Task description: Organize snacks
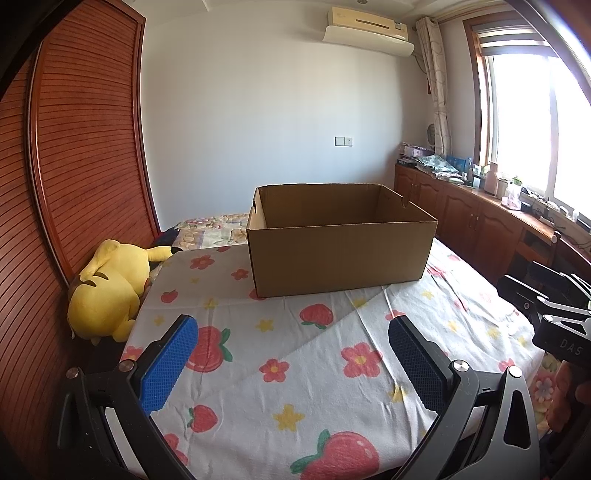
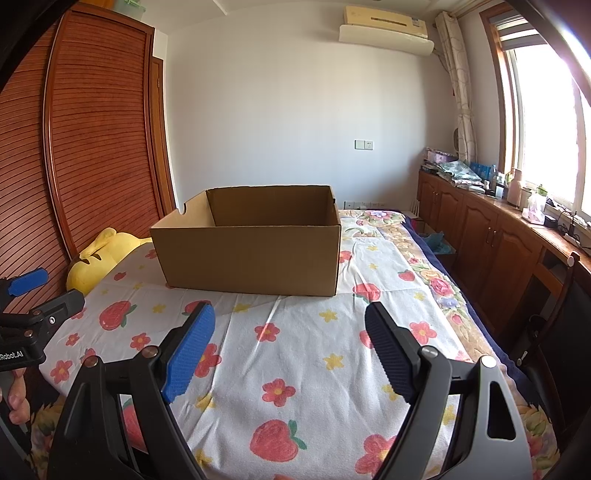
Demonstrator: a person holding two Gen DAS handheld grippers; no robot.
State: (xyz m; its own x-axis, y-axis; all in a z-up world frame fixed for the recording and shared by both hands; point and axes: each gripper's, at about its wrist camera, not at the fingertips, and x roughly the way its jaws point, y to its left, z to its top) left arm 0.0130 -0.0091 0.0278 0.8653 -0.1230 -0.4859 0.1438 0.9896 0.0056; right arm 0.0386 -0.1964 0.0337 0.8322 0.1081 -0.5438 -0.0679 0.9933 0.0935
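1. The box (image 1: 340, 254) is brown cardboard with its top open. It stands on the bed (image 1: 295, 369), on a white sheet (image 1: 280, 332) printed with strawberries and flowers.
2. In the left wrist view the box sits ahead of the left tool (image 1: 293, 362) and slightly to its right, well apart from the blue pads (image 1: 168, 369).
3. In the right wrist view the box (image 2: 251, 254) lies ahead and a little left of the right tool (image 2: 290, 354).
4. The inside walls of the box are bare as far as they show; its floor is hidden by the near wall in both views.
5. No snacks show in either view.
6. Left tool: fingers spread wide apart, nothing between them, hovering over the sheet.
7. Right tool: fingers likewise spread wide, nothing held, over the sheet (image 2: 295, 369).
8. Each tool shows at the edge of the other's view: the right one low on the right of the left wrist view, the left one (image 2: 29, 291) low on the left of the right wrist view.
9. A yellow plush (image 1: 107, 291) lies at the bed's left edge, beside the slatted wooden wardrobe (image 1: 74, 147) and left of the box.
10. Low cabinets (image 2: 491, 236) run under the window (image 2: 546, 129) on the right, their top crowded with small items.
11. An air conditioner (image 1: 369, 31) hangs high on the far white wall.
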